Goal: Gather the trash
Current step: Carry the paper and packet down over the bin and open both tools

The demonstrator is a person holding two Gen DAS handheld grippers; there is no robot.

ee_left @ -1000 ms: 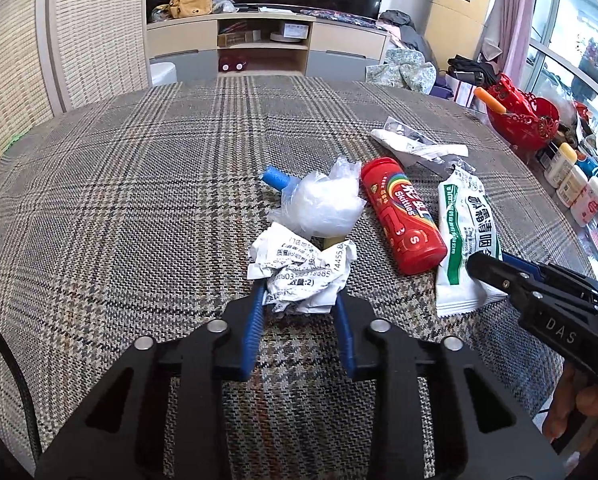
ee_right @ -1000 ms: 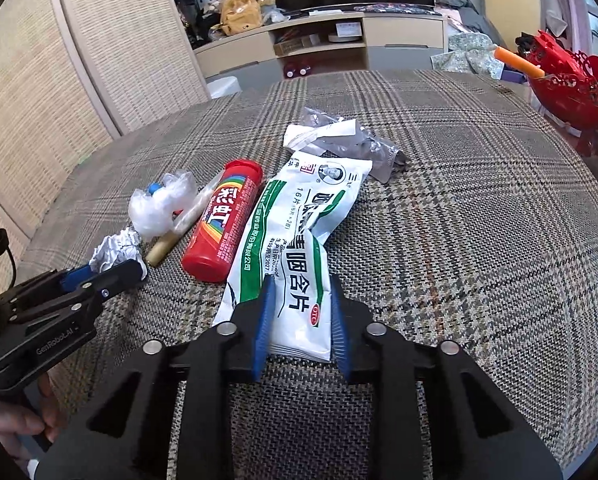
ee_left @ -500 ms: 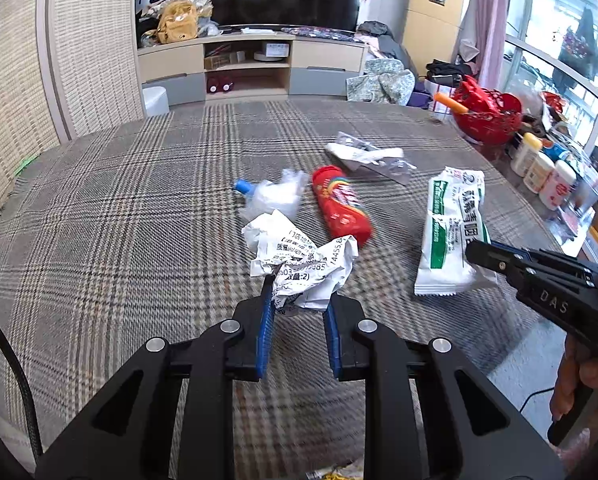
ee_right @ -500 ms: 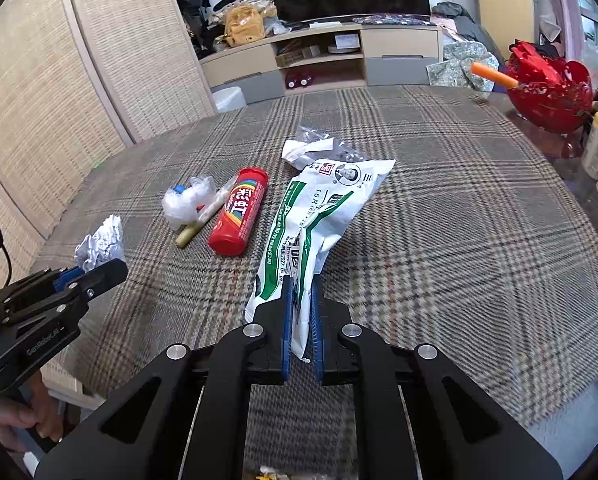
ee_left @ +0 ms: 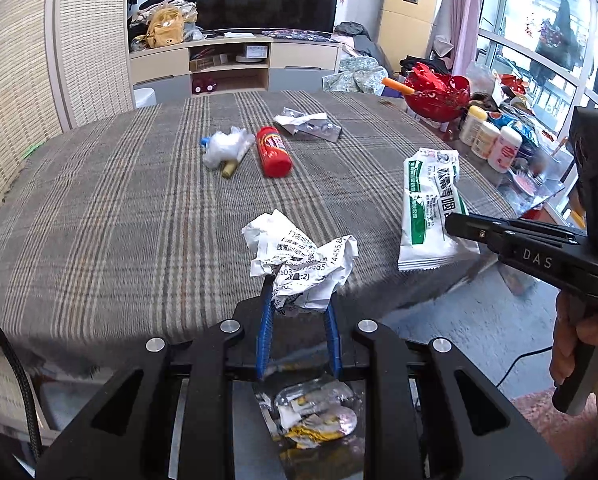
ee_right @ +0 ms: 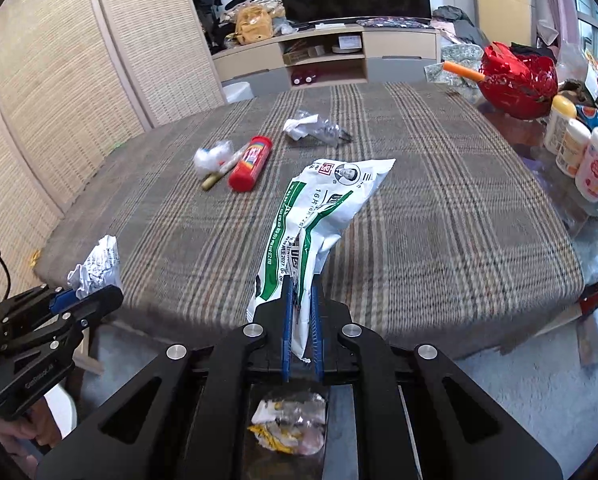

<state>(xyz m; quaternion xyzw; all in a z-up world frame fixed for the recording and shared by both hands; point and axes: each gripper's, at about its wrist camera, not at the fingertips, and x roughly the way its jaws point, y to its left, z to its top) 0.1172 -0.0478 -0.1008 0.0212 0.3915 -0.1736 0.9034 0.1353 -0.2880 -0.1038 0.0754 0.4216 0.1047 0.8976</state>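
My left gripper [ee_left: 297, 285] is shut on a crumpled printed paper [ee_left: 299, 258], held in the air just past the table's near edge. My right gripper [ee_right: 300, 289] is shut on the bottom end of a white and green packet [ee_right: 319, 216], which stands up between the blue pads. Each gripper shows in the other's view: the right gripper [ee_left: 459, 222] with its packet [ee_left: 429, 204], the left gripper [ee_right: 95, 300] with its paper [ee_right: 97, 266]. Below both grippers lies a heap of wrappers [ee_left: 313, 416] in a dark container. A red tube [ee_left: 273, 151], a plastic wad [ee_left: 225, 146] and a foil wrapper [ee_left: 307, 124] lie on the table.
The plaid-covered table [ee_left: 119, 208] fills the middle. A red bowl [ee_left: 437, 96] and several bottles [ee_left: 495, 142] stand at its right. A woven screen [ee_right: 59, 100] rises on the left, a TV cabinet [ee_left: 235, 68] behind. A hand [ee_left: 579, 344] grips the right tool's handle.
Both grippers closed on their items, lifted them off the table and drew back past the near edge, over the container with wrappers.
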